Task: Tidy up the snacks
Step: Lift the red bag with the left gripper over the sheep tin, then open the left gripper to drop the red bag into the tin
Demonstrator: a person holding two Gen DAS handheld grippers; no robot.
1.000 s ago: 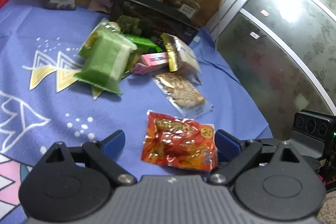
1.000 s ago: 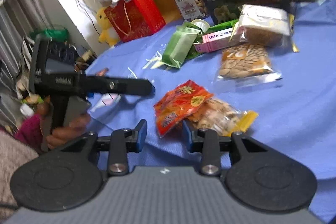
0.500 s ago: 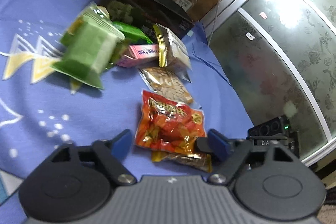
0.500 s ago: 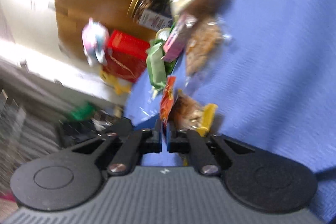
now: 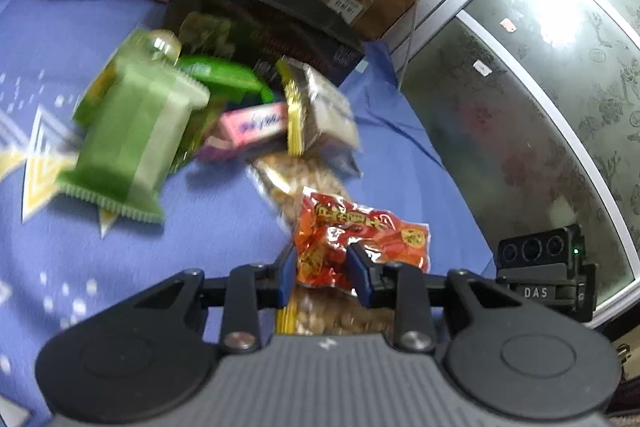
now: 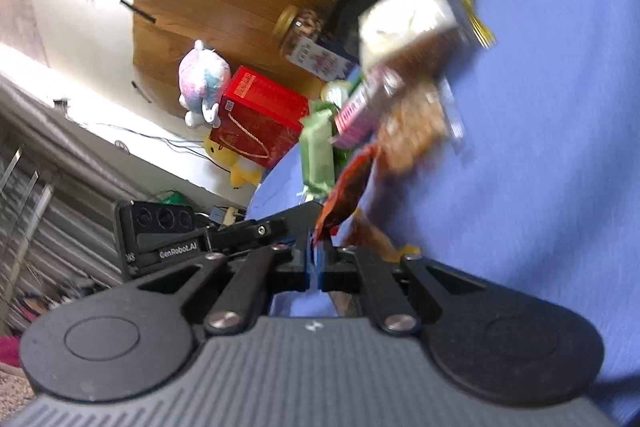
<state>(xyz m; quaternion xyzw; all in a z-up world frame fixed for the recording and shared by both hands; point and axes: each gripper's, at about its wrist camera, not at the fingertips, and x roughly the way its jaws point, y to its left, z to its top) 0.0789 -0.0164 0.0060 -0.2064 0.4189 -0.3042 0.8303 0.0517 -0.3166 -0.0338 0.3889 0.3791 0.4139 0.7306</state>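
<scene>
Here, both hand-held grippers — left (image 5: 322, 275) closing, right (image 6: 320, 259) clamped — on the red packet (image 5: 360, 239), edge-on at right

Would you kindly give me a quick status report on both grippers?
Left gripper closing on red snack packet. Right gripper shut on same packet's edge. Clear nut packet underneath.

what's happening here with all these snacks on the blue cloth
A person is sorting snacks with a handheld tool in each hand. Both tools are on the same red snack packet: the left tool is closing on its near edge, and the right tool is shut on its corner. A clear bag of nuts lies just under it. The other snacks, like the green packet and pink box, sit in a pile beyond on the blue cloth.
</scene>
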